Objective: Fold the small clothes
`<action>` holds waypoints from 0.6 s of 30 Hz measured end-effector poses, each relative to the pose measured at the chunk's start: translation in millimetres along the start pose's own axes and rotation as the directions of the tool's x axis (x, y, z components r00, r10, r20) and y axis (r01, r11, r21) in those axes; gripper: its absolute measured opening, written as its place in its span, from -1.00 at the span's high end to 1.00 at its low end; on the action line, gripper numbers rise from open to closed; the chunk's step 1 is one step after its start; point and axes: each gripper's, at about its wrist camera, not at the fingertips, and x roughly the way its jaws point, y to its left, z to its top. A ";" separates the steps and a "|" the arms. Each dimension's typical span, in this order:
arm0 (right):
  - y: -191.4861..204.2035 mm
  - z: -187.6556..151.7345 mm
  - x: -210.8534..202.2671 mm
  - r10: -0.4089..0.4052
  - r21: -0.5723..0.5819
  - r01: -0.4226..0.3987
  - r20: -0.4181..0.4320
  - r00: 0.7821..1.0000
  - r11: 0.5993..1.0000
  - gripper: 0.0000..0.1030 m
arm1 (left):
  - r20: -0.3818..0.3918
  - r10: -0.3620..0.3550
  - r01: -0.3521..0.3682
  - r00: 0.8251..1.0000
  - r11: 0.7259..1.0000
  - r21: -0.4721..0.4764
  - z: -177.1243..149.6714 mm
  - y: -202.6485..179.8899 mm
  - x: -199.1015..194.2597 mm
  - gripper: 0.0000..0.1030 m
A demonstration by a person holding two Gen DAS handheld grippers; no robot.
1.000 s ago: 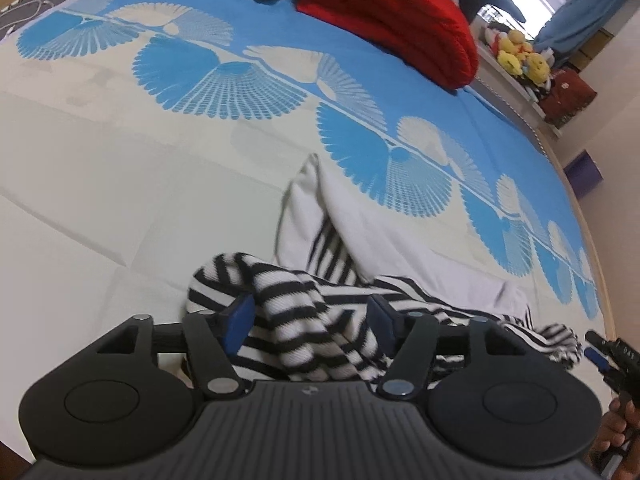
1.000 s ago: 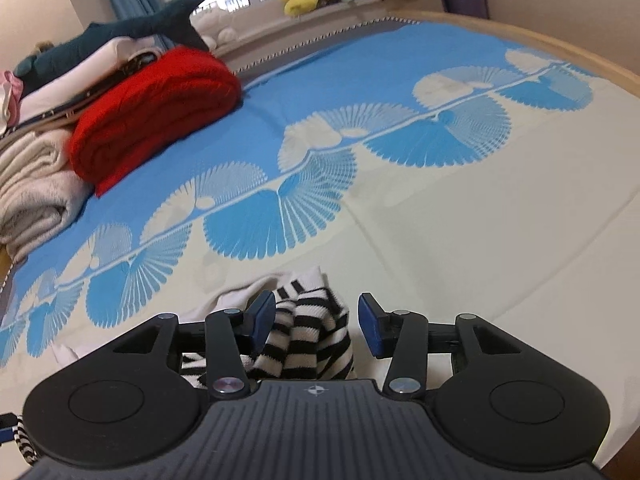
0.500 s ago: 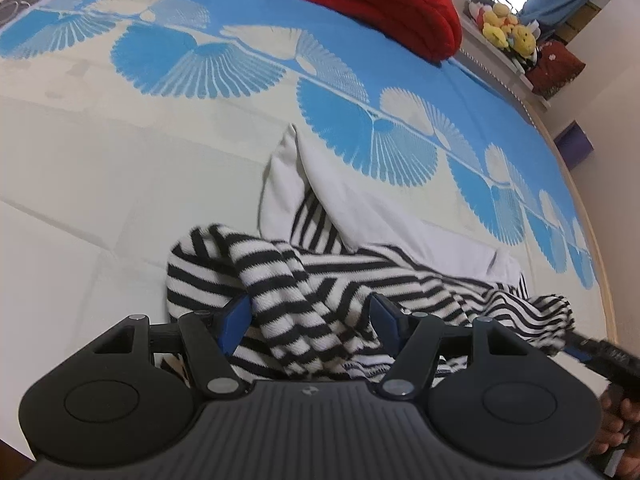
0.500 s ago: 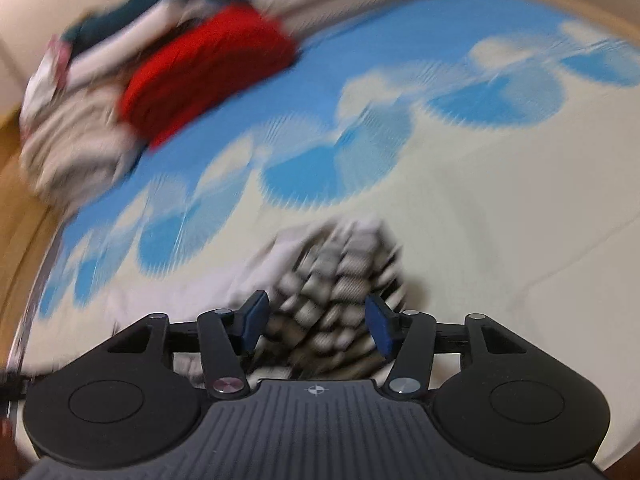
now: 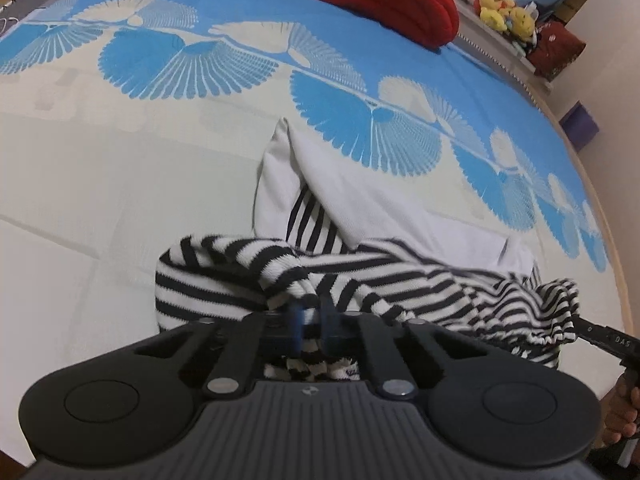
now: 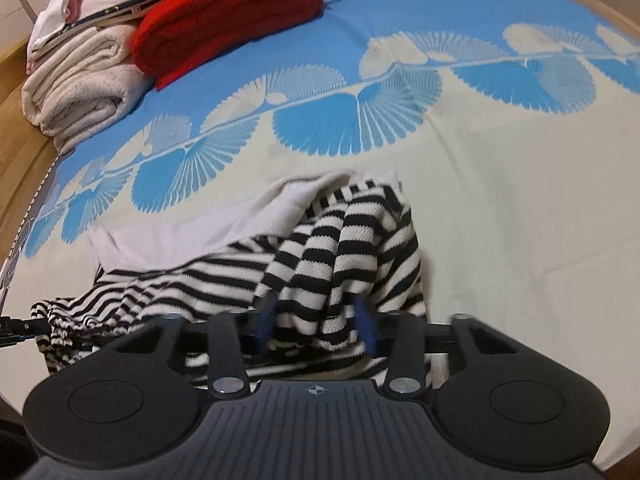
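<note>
**Both claws into the striped top**

My left claw [image 5: 311, 322] has its blue pads drawn almost together, and a bunched fold of the black-and-white striped garment [image 5: 400, 276] is nipped between them. My right claw [image 6: 316, 322] has just been closing; its pads stand a moderate way apart with a thick ridge of the same striped knit between them. The cloth fills the gap, but the blur keeps me from telling whether the pads truly press on it.

The garment lies crumpled on the bedspread [image 5: 120, 200], directly ahead of and under both claws. Seen from my left claw, it stretches away to the right, where its rippled hem reaches the tip of my other claw, held in my right hand [image 5: 624, 408]. A white part of the cloth [image 5: 360, 196] rises to a point just beyond the stripes, ahead of my left claw.

From my right claw, the stripes trail off to the left and the white part [image 6: 180, 236] lies ahead and to the left. Far ahead on the left sit a folded red knit [image 6: 224, 12] and, beside it, a rolled pale towel [image 6: 76, 80] with more folded laundry stacked above. From my left claw, yellow plush toys [image 5: 504, 16] sit far ahead on the right.
</note>
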 end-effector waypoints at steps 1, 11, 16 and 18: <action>0.7 1.0 -1.2 -0.001 -0.004 0.001 0.015 1.000 1.000 0.76 | 0.015 -0.006 0.006 1.000 1.000 -0.010 2.2 1.2 -1.4 0.90; -1.5 24.4 -19.3 -0.043 0.109 0.013 0.284 0.958 0.994 0.88 | 0.144 -0.101 0.127 0.984 0.974 -0.187 27.0 33.0 -19.8 0.78; -20.4 29.1 -24.3 -0.001 0.198 -0.059 0.290 0.957 0.978 0.46 | 0.117 -0.141 0.158 0.983 0.976 -0.150 25.0 35.8 -28.8 -0.16; -22.9 26.5 -18.6 0.063 0.196 -0.106 0.215 0.975 0.975 0.18 | 0.070 -0.139 0.147 0.988 0.981 -0.124 21.2 35.8 -28.5 -0.40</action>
